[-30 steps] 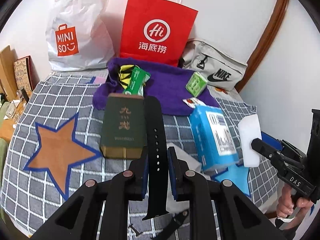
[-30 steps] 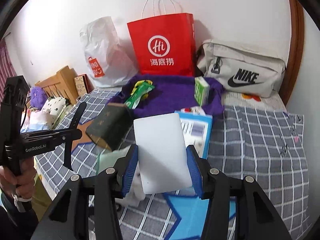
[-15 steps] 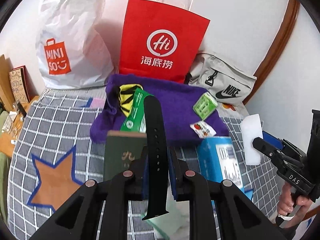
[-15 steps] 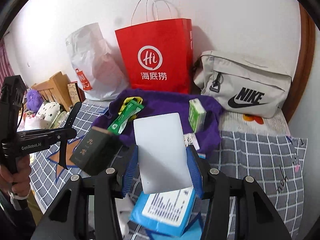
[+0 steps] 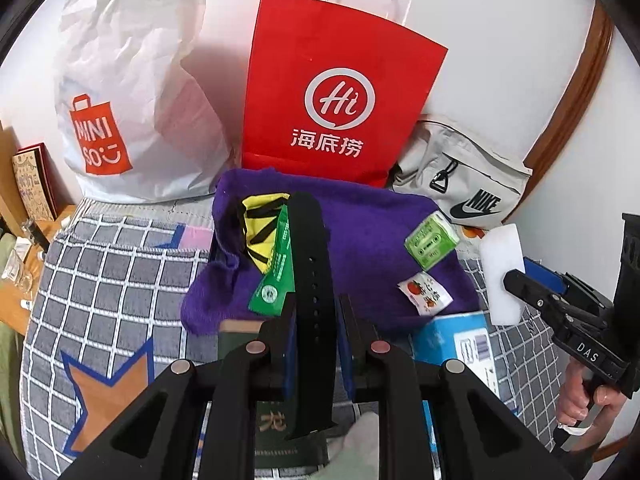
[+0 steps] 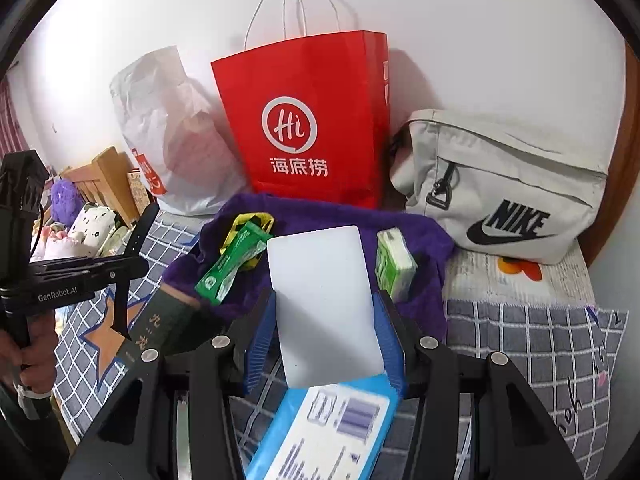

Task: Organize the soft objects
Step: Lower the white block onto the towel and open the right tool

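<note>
My left gripper (image 5: 316,320) is shut on a black watch strap (image 5: 310,264), held upright over the near edge of a purple towel (image 5: 360,224). My right gripper (image 6: 324,320) is shut on a white sponge block (image 6: 324,296), also above the towel's near edge (image 6: 316,212). On the towel lie a green sachet (image 5: 276,276), a yellow-black item (image 5: 258,232), a green tissue pack (image 5: 430,242) and a small red-printed packet (image 5: 426,292). The right gripper with the sponge (image 5: 502,276) shows at the right of the left wrist view. The left gripper with the strap (image 6: 132,256) shows at the left of the right wrist view.
A red paper bag (image 5: 336,100), a white Miniso bag (image 5: 120,100) and a grey Nike bag (image 5: 464,184) stand against the wall behind the towel. A dark green box (image 6: 160,328) and a blue box (image 6: 328,432) lie on the checked bedspread (image 5: 100,280) below the grippers.
Both grippers have moved forward toward the wall, carrying the strap and the sponge over the purple towel. The bags and towel items now appear closer.
</note>
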Demonstrator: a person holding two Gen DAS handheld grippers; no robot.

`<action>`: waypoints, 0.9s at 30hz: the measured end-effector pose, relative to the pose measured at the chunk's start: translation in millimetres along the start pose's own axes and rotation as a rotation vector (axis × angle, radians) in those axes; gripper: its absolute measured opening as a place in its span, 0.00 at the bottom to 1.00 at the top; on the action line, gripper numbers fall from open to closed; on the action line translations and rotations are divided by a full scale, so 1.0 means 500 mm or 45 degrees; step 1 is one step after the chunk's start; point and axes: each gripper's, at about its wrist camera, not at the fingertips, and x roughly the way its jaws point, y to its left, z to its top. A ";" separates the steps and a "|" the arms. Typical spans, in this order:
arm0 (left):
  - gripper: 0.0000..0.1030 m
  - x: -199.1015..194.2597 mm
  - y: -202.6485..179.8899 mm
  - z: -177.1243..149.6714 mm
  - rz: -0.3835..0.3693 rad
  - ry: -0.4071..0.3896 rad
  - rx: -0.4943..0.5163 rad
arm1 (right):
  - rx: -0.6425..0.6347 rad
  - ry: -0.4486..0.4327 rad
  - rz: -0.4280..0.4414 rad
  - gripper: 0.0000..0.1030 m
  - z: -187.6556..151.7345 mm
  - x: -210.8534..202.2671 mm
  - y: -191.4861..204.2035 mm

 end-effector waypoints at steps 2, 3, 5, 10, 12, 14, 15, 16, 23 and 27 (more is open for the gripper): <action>0.17 0.009 0.002 0.010 0.000 0.002 0.001 | -0.004 0.003 -0.002 0.47 0.012 0.012 -0.001; 0.17 0.015 0.002 0.017 0.000 0.003 0.001 | -0.004 0.004 0.001 0.47 0.019 0.019 -0.002; 0.17 0.026 0.002 0.029 0.003 0.007 0.003 | -0.008 0.010 0.007 0.47 0.033 0.032 -0.001; 0.17 0.056 -0.004 0.058 0.016 0.021 0.033 | -0.036 0.012 0.009 0.47 0.069 0.062 0.005; 0.17 0.069 -0.005 0.068 0.006 0.028 0.041 | -0.062 0.015 0.002 0.47 0.080 0.075 0.010; 0.17 0.081 -0.004 0.077 -0.005 0.036 0.040 | -0.074 0.017 0.001 0.47 0.086 0.088 0.011; 0.17 0.091 -0.004 0.083 -0.012 0.043 0.036 | -0.076 0.022 0.005 0.47 0.087 0.097 0.010; 0.17 0.098 -0.005 0.089 -0.017 0.049 0.031 | -0.077 0.027 0.008 0.47 0.086 0.105 0.008; 0.17 0.149 -0.017 0.120 -0.008 0.086 0.075 | -0.056 0.094 0.013 0.47 0.072 0.166 -0.023; 0.17 0.182 -0.007 0.118 -0.034 0.119 0.052 | -0.067 0.151 -0.005 0.47 0.063 0.193 -0.036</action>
